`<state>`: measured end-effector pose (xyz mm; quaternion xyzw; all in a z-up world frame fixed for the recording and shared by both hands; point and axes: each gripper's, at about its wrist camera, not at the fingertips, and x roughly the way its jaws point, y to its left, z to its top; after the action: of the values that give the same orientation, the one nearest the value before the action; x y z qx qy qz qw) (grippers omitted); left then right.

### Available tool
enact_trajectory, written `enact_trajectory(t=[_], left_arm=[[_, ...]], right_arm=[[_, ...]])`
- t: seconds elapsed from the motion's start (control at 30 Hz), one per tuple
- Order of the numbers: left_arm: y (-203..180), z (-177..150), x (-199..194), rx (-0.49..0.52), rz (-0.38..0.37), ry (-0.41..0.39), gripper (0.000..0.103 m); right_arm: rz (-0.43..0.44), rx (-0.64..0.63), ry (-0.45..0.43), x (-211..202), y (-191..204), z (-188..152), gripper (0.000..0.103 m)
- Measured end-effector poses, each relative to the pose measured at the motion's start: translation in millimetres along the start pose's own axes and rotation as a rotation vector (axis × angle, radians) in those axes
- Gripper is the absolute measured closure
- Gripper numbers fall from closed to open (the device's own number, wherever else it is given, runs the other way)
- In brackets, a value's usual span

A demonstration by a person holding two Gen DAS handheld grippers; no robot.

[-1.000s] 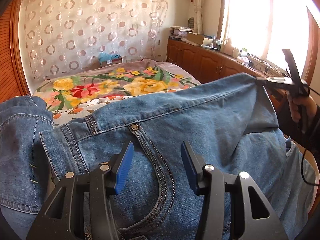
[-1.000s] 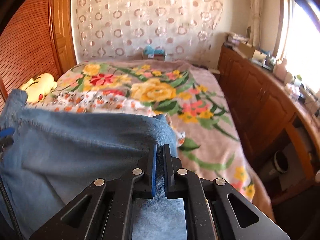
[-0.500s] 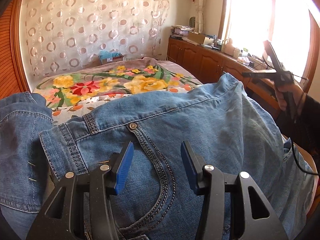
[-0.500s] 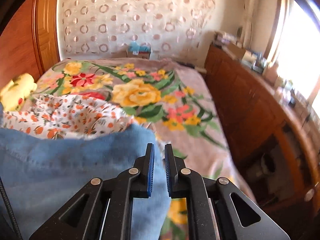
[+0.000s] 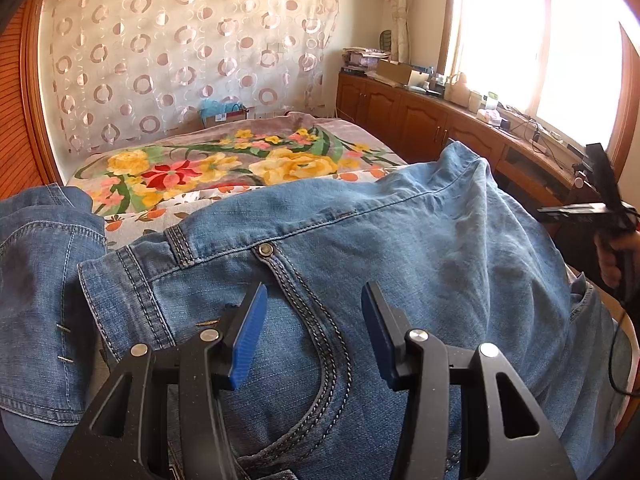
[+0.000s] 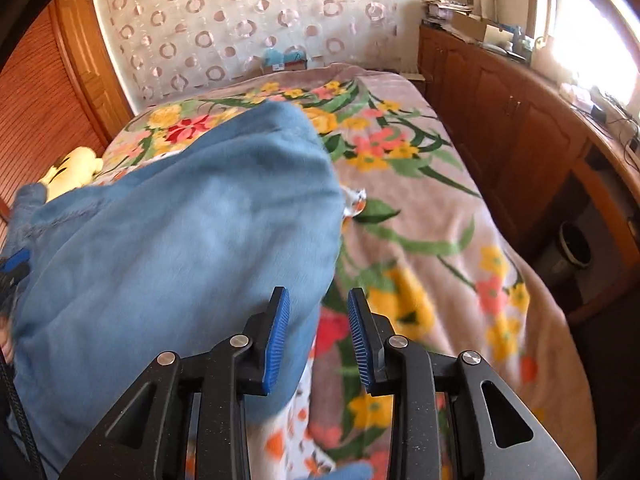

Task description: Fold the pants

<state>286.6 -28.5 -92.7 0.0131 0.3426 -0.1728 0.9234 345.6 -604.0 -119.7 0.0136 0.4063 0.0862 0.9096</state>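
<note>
In the left wrist view, our left gripper (image 5: 312,332) stands spread open with nothing between its pads, directly over the jeans (image 5: 400,248); the waistband runs crosswise just ahead, its rivet beyond the fingertips. In the right wrist view, our right gripper (image 6: 318,336) is released too, the pale, blurred denim lying to its left on the floral blanket (image 6: 420,216).

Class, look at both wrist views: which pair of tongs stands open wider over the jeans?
The left tongs: their blue pads gape wide across the curved pocket seam of the jeans. The right tongs are open too, but more narrowly.
</note>
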Motion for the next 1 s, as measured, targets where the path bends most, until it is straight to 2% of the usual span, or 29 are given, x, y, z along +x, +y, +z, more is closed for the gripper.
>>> enact_trajectory(t=[0.1,0.27,0.3,0.33,0.4,0.47,0.6,0.77,0.83,0.87,1.0], left_arm=[[1,-1,0,0.001,0.002,0.0,0.053],[1,0,0,0.0,0.001,-0.001,0.053],[1,0,0,0.0,0.0,-0.001,0.053],[1,0,0,0.0,0.0,-0.001,0.053],[1,0,0,0.0,0.0,-0.001,0.053],[1,0,0,-0.001,-0.001,-0.001,0.053],[1,0,0,-0.001,0.0,-0.001,0.053],[0,-1,-1,0.001,0.001,-0.001,0.053],[0,-1,-1,-0.001,0.001,-0.003,0.053],[0,-1,-2,-0.003,0.002,-0.004,0.053],[0,-1,-2,-0.005,0.003,-0.001,0.053]], right_arm=[[0.037,-0.003,0.015,-7,-3,-3,0.072],[0.037,-0.037,0.04,-5,-12,3,0.073],[0.031,-0.046,0.035,-5,-10,7,0.089],[0.023,-0.059,0.03,-7,-9,7,0.097],[-0.001,-0.087,0.004,-18,-4,6,0.103],[-0.032,-0.101,-0.027,-32,-5,4,0.103],[-0.081,-0.08,-0.035,-54,-12,-10,0.103],[-0.059,-0.014,-0.011,-46,-19,-15,0.103],[-0.039,-0.01,-0.024,-40,-13,-12,0.101],[-0.034,-0.014,-0.029,-37,-8,-9,0.096],[-0.003,-0.022,-0.023,-14,0,0,0.07]])
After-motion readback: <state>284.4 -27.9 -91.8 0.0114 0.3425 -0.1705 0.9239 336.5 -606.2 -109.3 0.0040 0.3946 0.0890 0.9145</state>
